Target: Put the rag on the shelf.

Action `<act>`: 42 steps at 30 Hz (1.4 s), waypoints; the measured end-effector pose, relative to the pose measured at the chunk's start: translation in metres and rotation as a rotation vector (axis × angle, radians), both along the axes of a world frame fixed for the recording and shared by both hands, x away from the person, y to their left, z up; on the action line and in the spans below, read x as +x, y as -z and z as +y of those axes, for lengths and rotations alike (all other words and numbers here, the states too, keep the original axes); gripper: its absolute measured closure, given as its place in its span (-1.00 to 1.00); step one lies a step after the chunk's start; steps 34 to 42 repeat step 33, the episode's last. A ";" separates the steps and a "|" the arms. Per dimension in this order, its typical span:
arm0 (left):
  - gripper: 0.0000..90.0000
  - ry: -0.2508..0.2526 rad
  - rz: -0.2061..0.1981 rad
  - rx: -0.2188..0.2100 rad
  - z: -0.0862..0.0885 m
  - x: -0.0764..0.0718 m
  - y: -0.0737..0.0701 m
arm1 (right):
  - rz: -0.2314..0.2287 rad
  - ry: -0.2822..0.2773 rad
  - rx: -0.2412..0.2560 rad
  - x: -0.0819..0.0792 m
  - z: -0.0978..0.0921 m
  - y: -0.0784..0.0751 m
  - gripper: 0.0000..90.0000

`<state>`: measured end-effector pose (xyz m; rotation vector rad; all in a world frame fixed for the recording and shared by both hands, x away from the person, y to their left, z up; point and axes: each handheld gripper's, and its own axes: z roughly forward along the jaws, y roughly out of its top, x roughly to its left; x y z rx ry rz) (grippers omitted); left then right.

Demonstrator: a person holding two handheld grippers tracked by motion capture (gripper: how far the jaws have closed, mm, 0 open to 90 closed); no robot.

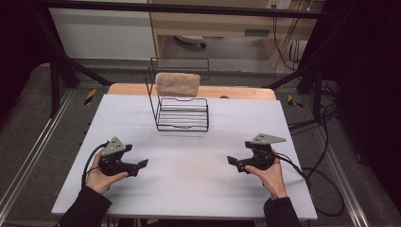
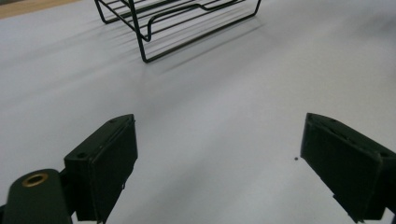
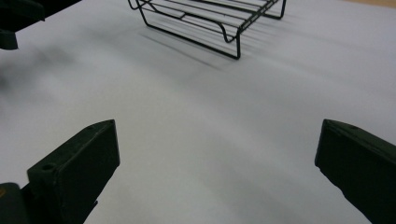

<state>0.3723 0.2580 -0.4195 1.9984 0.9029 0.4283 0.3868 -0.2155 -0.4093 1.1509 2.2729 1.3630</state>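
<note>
A black wire rack (image 1: 182, 113) stands at the back middle of the white table (image 1: 189, 175), and a tan towel (image 1: 177, 83) hangs over its tall rear bar. My left gripper (image 1: 141, 164) rests low on the table at the front left, open, nothing between its jaws. My right gripper (image 1: 232, 161) sits at the front right, open too and empty. The rack's front edge (image 2: 187, 28) lies ahead of my left gripper (image 2: 219, 158). In the right gripper view the rack (image 3: 210, 23) stands beyond my right gripper (image 3: 217, 172).
A wooden board edge (image 1: 236, 92) shows behind the white sheet. Black frame posts (image 1: 54, 71) and cables (image 1: 326, 189) flank the table. In the right gripper view the other gripper (image 3: 18, 18) sits at the upper left.
</note>
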 end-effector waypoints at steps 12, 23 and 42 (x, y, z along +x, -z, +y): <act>-0.76 0.016 0.018 0.026 0.006 -0.006 0.010 | 0.034 0.012 0.000 -0.016 -0.031 0.024 -0.99; -0.77 0.011 0.032 0.044 0.011 -0.009 0.018 | 0.061 0.041 0.007 -0.026 -0.051 0.034 -0.99; -0.77 0.008 0.036 0.048 0.012 -0.009 0.021 | 0.063 0.035 -0.011 -0.028 -0.052 0.036 -0.99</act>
